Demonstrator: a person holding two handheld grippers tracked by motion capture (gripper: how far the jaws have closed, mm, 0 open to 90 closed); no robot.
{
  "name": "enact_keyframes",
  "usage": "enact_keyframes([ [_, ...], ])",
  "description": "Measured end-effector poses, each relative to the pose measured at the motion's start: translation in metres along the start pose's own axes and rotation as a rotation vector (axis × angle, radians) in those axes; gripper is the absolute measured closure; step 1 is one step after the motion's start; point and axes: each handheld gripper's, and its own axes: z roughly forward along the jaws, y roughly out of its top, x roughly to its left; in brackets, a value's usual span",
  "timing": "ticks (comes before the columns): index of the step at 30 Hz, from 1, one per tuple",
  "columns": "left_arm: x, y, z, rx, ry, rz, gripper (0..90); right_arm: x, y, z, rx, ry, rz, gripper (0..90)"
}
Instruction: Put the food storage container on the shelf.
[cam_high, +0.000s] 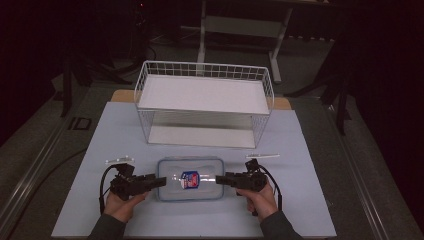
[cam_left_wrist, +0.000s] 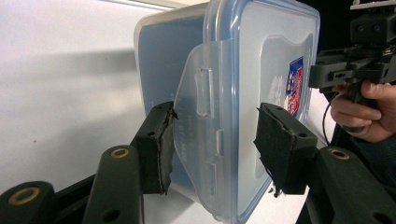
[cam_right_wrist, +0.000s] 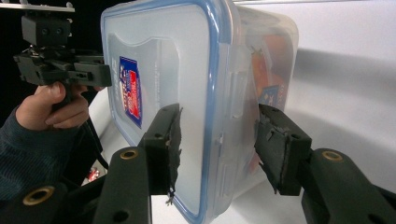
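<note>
Nearest the person, two hands come in from the bottom of the high view, each gripping a black tong tool level over the table (cam_high: 75, 200) and aimed inward at the other. The left gripper (cam_high: 159, 181) meets the left short end of a clear plastic food container (cam_high: 190, 179); the right gripper (cam_high: 219, 178) meets its right short end. The container lies flat, lid up, on the pale blue table top, its long axis running left to right between the two tools.

In the left gripper view the jaws straddle the box's end: one pad touches the hanging lock flap, while the other stands on the lid side, where contact is too close to tell. In the right gripper view the jaws are drawn in on the other end, one pad against the lid, the other beside the base wall, so they appear clamped on the box.

The lid has a blue rim and carries a red, white and blue sticker (cam_high: 190, 179); its writing is too small to read.

Farther off stands a white wire basket shelf (cam_high: 205, 102), well apart from the container.
</note>
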Motion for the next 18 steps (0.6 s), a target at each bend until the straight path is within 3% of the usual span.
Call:
enact_keyframes([
  [18, -0.0085, 0.0027, -0.006, -0.037, -0.002, 0.028, 48.3, 0.0086, 0.0035, -0.0072, -0.043, 0.001, -0.033, 51.4],
])
